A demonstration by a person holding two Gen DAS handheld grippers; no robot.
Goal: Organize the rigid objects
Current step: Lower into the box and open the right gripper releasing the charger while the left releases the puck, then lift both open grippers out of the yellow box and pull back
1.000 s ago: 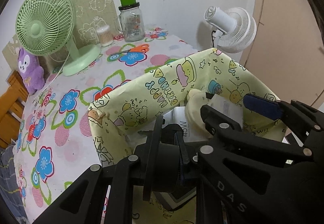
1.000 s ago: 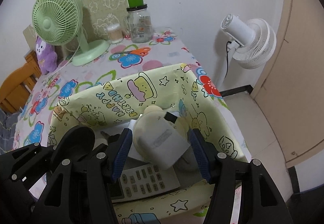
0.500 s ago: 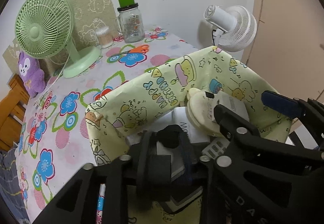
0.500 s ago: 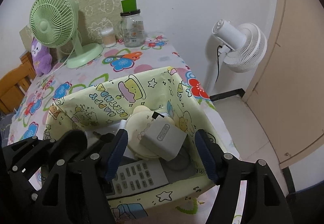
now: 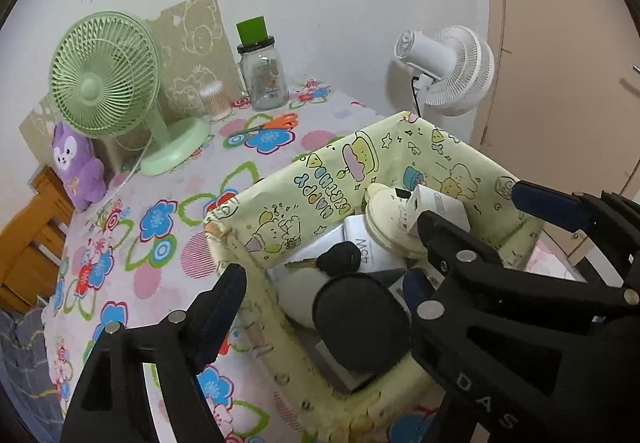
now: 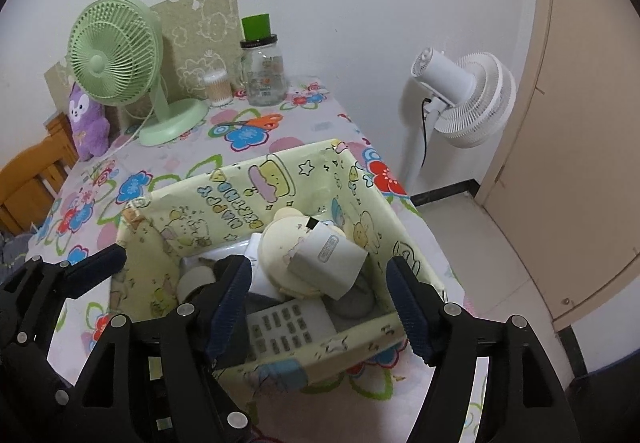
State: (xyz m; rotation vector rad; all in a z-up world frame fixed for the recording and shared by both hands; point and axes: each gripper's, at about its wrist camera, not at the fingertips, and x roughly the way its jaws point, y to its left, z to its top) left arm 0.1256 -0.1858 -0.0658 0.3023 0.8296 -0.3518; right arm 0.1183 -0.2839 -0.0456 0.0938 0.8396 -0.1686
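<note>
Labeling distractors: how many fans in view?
2. The green desk fan stands on the table at the back left, beside the purple plush. The white fan stands on the floor, right of the table. None seems hidden.

Full yellow bin [image 5: 280, 199] (left gripper [image 5: 320, 307] spread)

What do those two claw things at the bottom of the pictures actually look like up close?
Both are made of matte black plastic. The left gripper has angular, open-framed fingers joined by round silver bolts, with dark blue ribbed pads at the tips and the raised letters "DAS" on one finger. The right gripper has the same build: black struts, silver bolts, dark blue ribbed pads. No cables or sleeves are visible.
</note>
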